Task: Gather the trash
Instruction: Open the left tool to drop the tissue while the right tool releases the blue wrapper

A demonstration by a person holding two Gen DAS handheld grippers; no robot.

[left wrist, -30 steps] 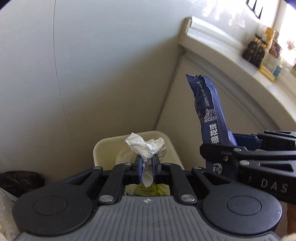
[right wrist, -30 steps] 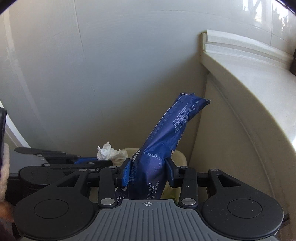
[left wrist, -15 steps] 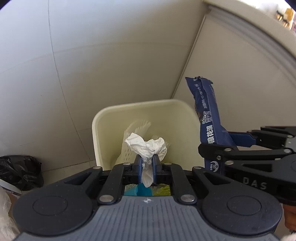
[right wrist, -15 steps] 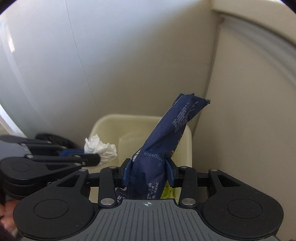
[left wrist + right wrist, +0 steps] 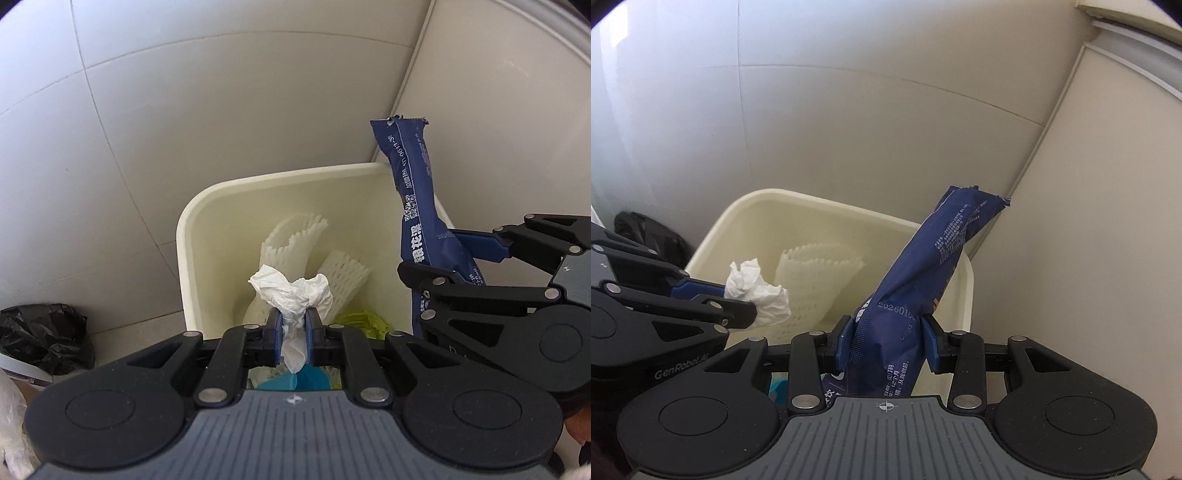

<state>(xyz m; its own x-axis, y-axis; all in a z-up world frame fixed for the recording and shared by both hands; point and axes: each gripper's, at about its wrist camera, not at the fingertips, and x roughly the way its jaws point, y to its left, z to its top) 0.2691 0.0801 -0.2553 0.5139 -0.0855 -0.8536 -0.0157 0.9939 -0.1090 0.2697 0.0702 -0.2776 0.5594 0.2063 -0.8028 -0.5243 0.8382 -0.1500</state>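
The left gripper (image 5: 294, 325) had its jaws clamped on a crumpled white tissue (image 5: 291, 295), held above the open cream bin (image 5: 192, 236). The right gripper (image 5: 888, 341) pinched a dark blue snack wrapper (image 5: 923, 266) (standing nearly upright, leaning right) over the bin's right side. White foam netting (image 5: 291, 236) lay inside the bin, and a black bag (image 5: 40, 332) sat on the floor to its left.

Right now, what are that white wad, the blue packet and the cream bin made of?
White wad: soft tissue paper, matte, crumpled folds. Blue packet: likely plastic film, faint sheen, printed text, crimped serrated end. Cream bin: apparently molded plastic, smooth, rounded rim.
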